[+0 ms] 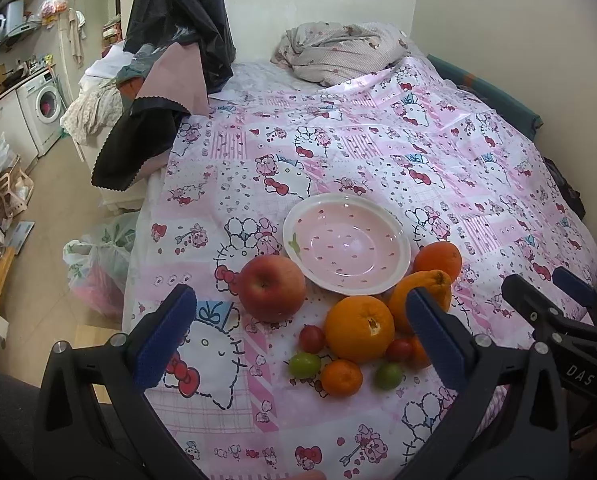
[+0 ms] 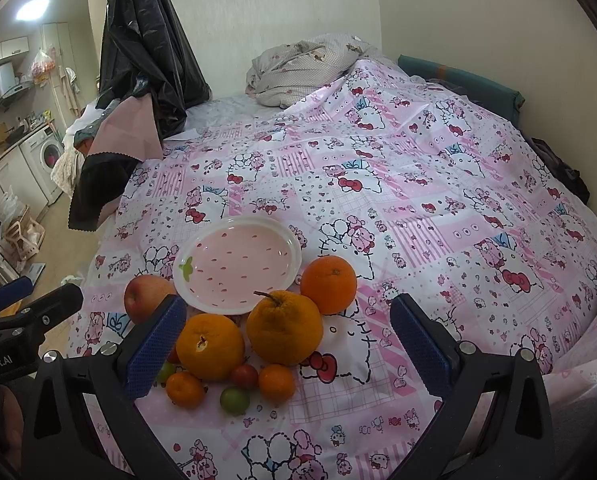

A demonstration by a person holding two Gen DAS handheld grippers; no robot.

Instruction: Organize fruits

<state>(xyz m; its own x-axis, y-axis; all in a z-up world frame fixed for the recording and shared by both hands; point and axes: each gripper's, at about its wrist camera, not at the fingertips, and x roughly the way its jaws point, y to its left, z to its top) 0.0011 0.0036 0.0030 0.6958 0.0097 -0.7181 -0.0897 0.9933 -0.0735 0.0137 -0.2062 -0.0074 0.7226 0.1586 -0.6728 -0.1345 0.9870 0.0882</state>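
A pink strawberry-print bowl [image 1: 346, 244] [image 2: 238, 264] sits empty on the pink cartoon bedsheet. A red apple [image 1: 272, 288] [image 2: 148, 296] lies left of it. Three large oranges [image 1: 358, 334] [image 2: 284, 326] lie in front and to the right, with small mandarins [image 1: 341, 377] [image 2: 276, 382], red cherry tomatoes [image 1: 311, 339] [image 2: 244, 376] and green ones [image 1: 305, 365] [image 2: 234, 400] among them. My left gripper [image 1: 298, 344] is open above the fruit pile. My right gripper [image 2: 286, 348] is open around the oranges, not touching, and shows in the left wrist view [image 1: 554, 296].
A crumpled blanket [image 1: 338, 52] lies at the far end of the bed. Black plastic and clothes [image 1: 170, 52] hang at the far left. The bed's left edge drops to a floor with bags [image 1: 98, 264]. A wall runs along the right.
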